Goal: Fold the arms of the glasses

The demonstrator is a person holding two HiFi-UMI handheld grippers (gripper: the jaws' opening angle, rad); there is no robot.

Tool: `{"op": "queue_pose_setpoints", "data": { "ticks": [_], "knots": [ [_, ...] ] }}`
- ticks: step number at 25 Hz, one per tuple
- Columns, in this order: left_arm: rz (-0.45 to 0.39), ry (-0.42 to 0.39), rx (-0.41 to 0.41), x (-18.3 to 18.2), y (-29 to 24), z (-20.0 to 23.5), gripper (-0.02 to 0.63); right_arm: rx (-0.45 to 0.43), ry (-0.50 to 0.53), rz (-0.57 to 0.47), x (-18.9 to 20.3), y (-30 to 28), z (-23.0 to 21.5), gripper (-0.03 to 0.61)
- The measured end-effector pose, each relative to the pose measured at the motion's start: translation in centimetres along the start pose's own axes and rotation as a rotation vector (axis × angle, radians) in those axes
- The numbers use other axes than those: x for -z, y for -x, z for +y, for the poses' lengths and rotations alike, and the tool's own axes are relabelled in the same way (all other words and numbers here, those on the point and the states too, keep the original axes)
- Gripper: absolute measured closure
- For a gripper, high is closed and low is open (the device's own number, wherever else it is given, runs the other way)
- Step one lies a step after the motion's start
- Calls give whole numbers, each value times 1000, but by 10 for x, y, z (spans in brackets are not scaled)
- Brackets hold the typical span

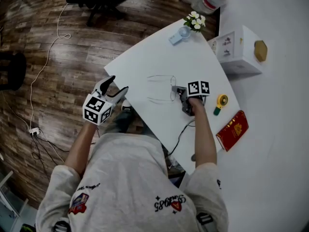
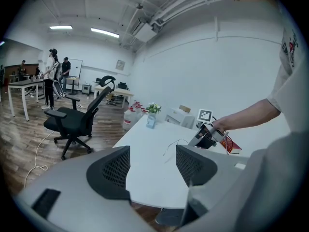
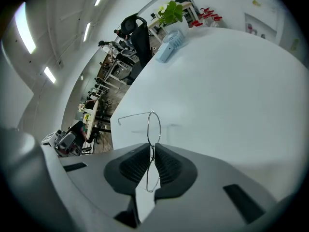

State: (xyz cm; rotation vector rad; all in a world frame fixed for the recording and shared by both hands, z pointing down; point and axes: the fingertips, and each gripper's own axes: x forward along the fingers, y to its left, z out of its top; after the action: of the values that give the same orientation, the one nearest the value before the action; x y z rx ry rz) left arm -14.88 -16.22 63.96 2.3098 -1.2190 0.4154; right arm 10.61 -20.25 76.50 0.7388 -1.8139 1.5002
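Note:
Thin wire-framed glasses (image 1: 161, 88) lie on the white table (image 1: 140, 62) with both arms spread out to the left. My right gripper (image 1: 179, 93) comes at them from the right and is shut on the frame at the bridge between the lenses. In the right gripper view one round lens rim (image 3: 154, 128) stands up just past the pads of the right gripper (image 3: 153, 161), and one arm runs off to the left. My left gripper (image 1: 117, 85) hovers open off the table's left edge, with nothing between its fingers. From the left gripper (image 2: 152, 166) the glasses (image 2: 175, 144) show small and far.
A white box (image 1: 236, 50) stands at the back right. A small flower pot (image 1: 194, 21) and a blue fan (image 1: 181, 34) sit at the table's far corner. A yellow tool (image 1: 221, 102) and a red booklet (image 1: 232, 129) lie to the right. An office chair (image 2: 77, 122) stands on the wooden floor.

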Motion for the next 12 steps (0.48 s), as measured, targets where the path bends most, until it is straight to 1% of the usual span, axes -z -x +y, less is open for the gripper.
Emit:
{"op": "queue_pose_setpoints", "data": {
  "ticks": [9, 12],
  "knots": [
    [-18, -22, 53, -17, -8, -7, 321, 40, 17, -85, -13, 48, 20, 544],
    [-28, -35, 66, -27, -12, -7, 321, 36, 24, -116, -19, 70, 32, 544]
  ]
}}
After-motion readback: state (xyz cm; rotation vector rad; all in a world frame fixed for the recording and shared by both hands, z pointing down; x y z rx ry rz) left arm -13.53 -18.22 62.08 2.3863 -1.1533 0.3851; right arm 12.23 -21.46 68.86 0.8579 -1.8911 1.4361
